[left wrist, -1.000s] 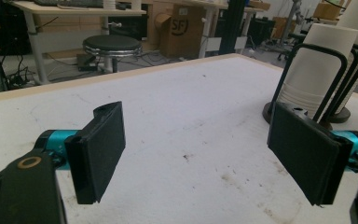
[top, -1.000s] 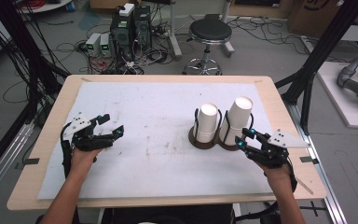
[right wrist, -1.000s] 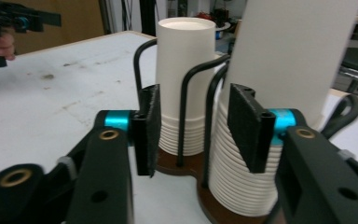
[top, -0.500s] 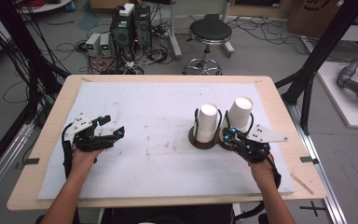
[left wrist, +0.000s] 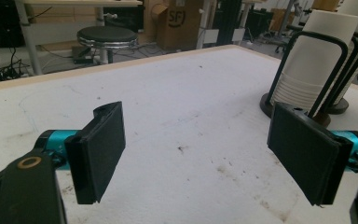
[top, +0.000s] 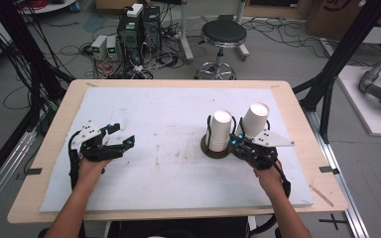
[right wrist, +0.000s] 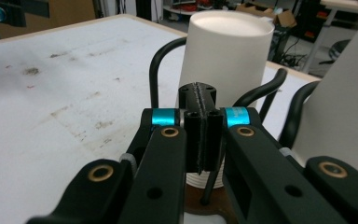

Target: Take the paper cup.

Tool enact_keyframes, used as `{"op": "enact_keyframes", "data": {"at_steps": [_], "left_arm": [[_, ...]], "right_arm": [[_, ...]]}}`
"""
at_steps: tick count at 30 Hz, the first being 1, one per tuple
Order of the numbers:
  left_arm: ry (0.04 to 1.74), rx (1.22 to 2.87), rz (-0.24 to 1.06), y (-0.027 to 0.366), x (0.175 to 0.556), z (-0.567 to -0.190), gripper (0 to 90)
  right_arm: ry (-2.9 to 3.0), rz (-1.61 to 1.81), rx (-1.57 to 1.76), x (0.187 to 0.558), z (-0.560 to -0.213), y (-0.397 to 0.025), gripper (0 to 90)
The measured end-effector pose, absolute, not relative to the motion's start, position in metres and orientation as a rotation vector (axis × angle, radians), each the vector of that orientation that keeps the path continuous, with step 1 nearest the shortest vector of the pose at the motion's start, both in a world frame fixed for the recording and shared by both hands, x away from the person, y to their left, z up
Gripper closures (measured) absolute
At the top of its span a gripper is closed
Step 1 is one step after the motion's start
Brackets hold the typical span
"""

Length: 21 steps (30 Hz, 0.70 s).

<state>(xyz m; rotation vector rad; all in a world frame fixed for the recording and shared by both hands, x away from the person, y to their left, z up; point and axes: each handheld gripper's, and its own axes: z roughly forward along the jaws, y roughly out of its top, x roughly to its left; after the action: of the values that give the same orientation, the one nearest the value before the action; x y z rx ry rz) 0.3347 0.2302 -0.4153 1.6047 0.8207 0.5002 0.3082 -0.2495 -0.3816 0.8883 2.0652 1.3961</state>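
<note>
Cups (top: 221, 130), white paper, ribbed near the base, stand stacked upside down inside a holder (top: 215, 148) of bent black wire on a round dark base. A second stack (top: 254, 119) leans just to its right. The right gripper (top: 238, 143) sits against these holders, its flat black pads (right wrist: 200, 135) pressed together with nothing between them. The left gripper (top: 120, 138) hangs well apart over the stained white mat (top: 168, 124), its rectangular matte pads (left wrist: 103, 147) spread wide.
</note>
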Motion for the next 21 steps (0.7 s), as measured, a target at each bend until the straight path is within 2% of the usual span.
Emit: {"op": "enact_keyframes", "data": {"at_steps": [21], "left_arm": [[0.815, 1.625, 0.486, 0.222, 0.336, -0.417, 19.2]], "right_arm": [[2.232, 1.317, 0.959, 0.326, -0.414, -0.23, 90.0]]}}
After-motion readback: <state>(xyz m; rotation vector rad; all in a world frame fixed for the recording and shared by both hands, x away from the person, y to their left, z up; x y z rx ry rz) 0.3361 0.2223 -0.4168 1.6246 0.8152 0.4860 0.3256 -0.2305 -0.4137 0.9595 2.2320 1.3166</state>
